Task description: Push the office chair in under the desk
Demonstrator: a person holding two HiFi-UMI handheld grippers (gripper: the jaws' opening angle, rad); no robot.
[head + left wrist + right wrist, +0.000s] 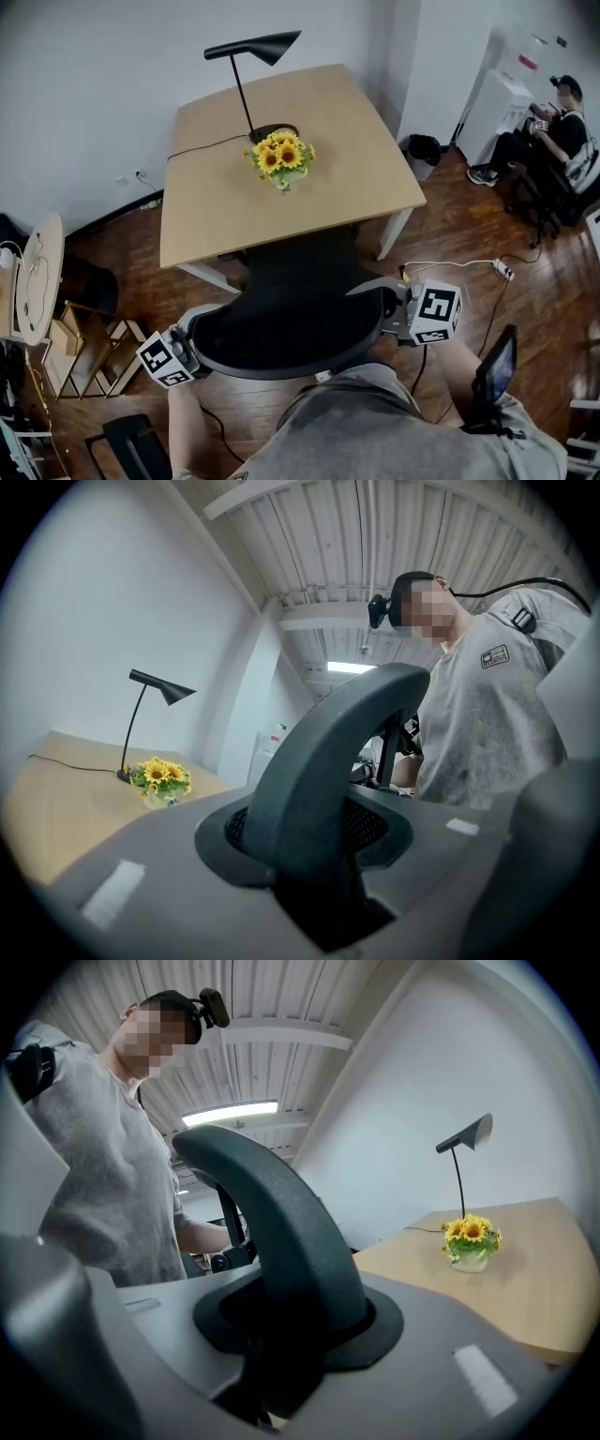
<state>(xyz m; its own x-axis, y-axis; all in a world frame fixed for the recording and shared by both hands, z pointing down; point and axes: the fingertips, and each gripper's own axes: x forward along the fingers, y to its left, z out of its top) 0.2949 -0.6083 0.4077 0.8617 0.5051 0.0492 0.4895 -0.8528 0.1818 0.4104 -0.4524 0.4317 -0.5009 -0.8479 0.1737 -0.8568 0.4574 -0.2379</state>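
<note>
Both ends of the curved backrest on the black mesh office chair (291,314) are held. The left gripper (190,345) is clamped on its left end and the right gripper (386,305) on its right end. Each has its grey jaws closed partway onto the dark plastic rim that rises between them. The chair's front is tucked beneath the near edge of the light wooden desk (211,211), while the backrest sticks out towards the person holding the grippers. On the desk stand a slim black desk lamp (253,47) and, just in front of its base, a bunch of yellow sunflowers (281,157). Another person (555,127) sits well apart at the far right.
</note>
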